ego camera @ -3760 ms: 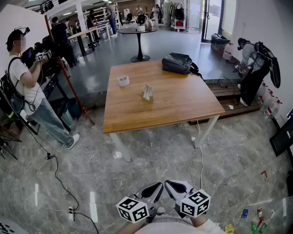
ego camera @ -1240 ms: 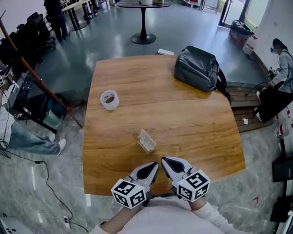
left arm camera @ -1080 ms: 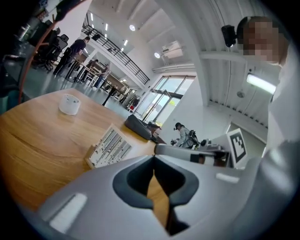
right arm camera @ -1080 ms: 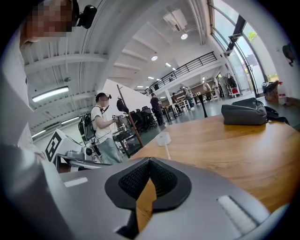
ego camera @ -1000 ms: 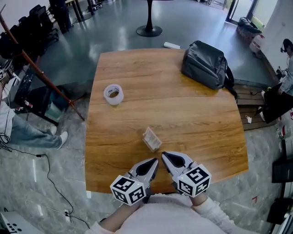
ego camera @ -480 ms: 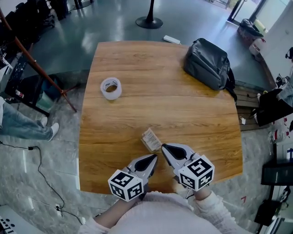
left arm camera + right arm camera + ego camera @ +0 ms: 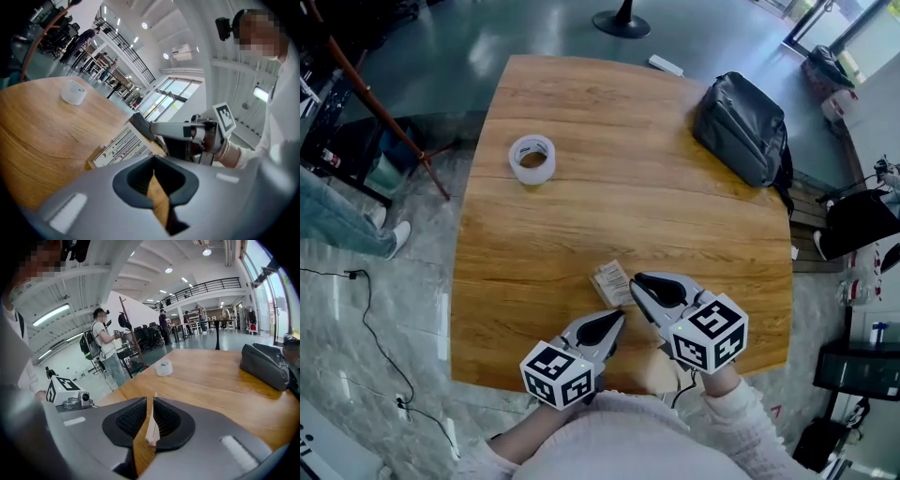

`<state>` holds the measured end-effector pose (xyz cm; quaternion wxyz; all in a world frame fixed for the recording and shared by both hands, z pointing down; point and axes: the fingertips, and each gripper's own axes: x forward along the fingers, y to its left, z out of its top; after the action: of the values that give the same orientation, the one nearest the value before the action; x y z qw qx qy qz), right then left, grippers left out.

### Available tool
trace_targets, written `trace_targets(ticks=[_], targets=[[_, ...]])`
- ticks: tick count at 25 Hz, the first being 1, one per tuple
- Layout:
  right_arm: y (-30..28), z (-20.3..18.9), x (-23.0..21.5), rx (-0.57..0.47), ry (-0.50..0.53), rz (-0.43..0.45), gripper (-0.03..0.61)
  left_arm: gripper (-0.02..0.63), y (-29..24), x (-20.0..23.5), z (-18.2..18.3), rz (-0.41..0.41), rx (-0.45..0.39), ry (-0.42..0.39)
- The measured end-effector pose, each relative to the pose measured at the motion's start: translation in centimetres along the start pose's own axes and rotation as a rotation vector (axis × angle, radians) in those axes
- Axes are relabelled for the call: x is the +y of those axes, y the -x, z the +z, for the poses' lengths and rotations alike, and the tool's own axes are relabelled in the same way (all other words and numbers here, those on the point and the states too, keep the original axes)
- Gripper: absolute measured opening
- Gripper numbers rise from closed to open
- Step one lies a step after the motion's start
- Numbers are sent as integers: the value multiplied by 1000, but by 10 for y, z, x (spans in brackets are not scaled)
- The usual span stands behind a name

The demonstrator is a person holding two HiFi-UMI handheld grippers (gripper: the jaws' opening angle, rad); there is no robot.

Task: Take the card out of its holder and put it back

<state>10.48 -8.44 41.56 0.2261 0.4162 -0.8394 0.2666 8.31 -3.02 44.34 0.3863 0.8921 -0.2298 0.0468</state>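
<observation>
A printed white card [image 7: 610,278] stands in a small wooden holder [image 7: 96,155] near the front of the wooden table [image 7: 581,216]. My right gripper [image 7: 635,278] is shut, its tip right beside the card's right edge. In the right gripper view the card [image 7: 152,425] shows edge-on through the thin slit between the jaws. My left gripper [image 7: 621,317] is shut with nothing in it, a little nearer than the holder. In the left gripper view the card [image 7: 123,144] faces me, with the right gripper [image 7: 140,125] just behind it.
A roll of clear tape [image 7: 532,157] lies at the table's far left. A dark grey bag [image 7: 745,127] rests at the far right corner. The table's front edge [image 7: 516,380] is just under my grippers. A person [image 7: 105,357] stands beyond the table's left side.
The table has come closer in the head view. Both grippers have moved forward over the front edge, still shut, and the right one has come up against the card's right side.
</observation>
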Motion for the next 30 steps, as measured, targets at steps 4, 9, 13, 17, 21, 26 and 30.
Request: trace_targets(ticks=[4,9,13,17,21,26,30], targets=[[-13,-1,-1,60,13,18,65,8,2,12,-3,22,-15,51],[-27,-9,-4,148,12,60,94,8,-1,22,-7,30,-21,81],[-36,-20,-2,231,52,74,101,8,-3,29,-9,35,-25,102],[-38,-24,-3,237,38,73,96,8,-3,32,-9,39,-31,108],[-39,-23,-6,247,26,47,55,8,-1,34,-9,43,-36,115],[-39,-21,-11,248,31,0,14,8,0,34,-6,43,-45,117],[-39,-22,-11,257,29,-11,14,8,0,34,-6,40,-48,119]])
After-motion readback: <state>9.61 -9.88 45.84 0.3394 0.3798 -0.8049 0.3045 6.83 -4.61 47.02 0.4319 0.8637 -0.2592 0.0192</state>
